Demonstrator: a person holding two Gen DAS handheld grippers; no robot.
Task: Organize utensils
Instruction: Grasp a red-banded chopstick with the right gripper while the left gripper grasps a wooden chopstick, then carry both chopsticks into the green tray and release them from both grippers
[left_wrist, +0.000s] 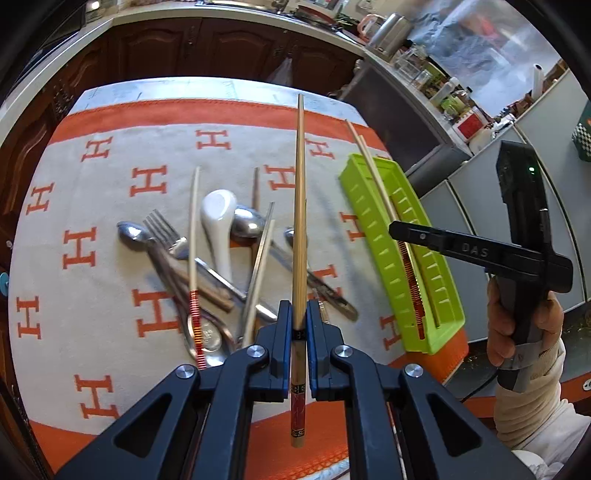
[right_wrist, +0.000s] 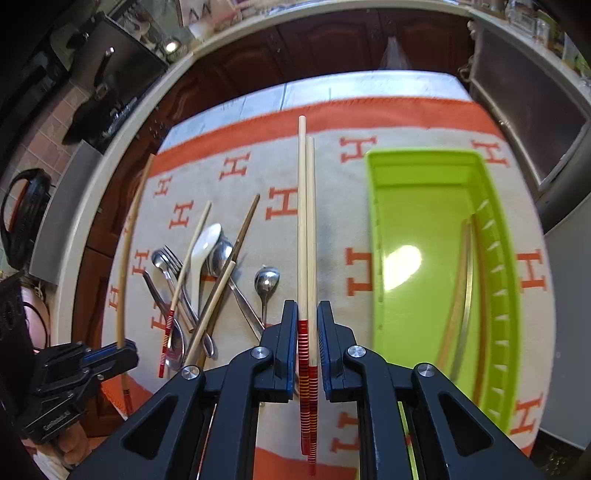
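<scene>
My left gripper (left_wrist: 299, 314) is shut on one wooden chopstick (left_wrist: 300, 206) with a dark patterned end, held above the pile; it also shows in the right wrist view (right_wrist: 107, 354). My right gripper (right_wrist: 307, 314) is shut on two red-striped chopsticks (right_wrist: 306, 229), held above the cloth left of the green tray (right_wrist: 424, 206); it shows in the left wrist view (left_wrist: 402, 230) over the tray (left_wrist: 436, 295). A pile of spoons, forks and chopsticks (left_wrist: 207, 258) lies on the cloth, also seen in the right wrist view (right_wrist: 207, 280).
An orange-and-cream cloth (left_wrist: 92, 221) with H marks covers the table. Two curved utensils (right_wrist: 465, 295) lie in the tray by its right wall. Dark cabinets (left_wrist: 221, 48) stand behind the table and a cluttered counter (left_wrist: 424, 74) at the right.
</scene>
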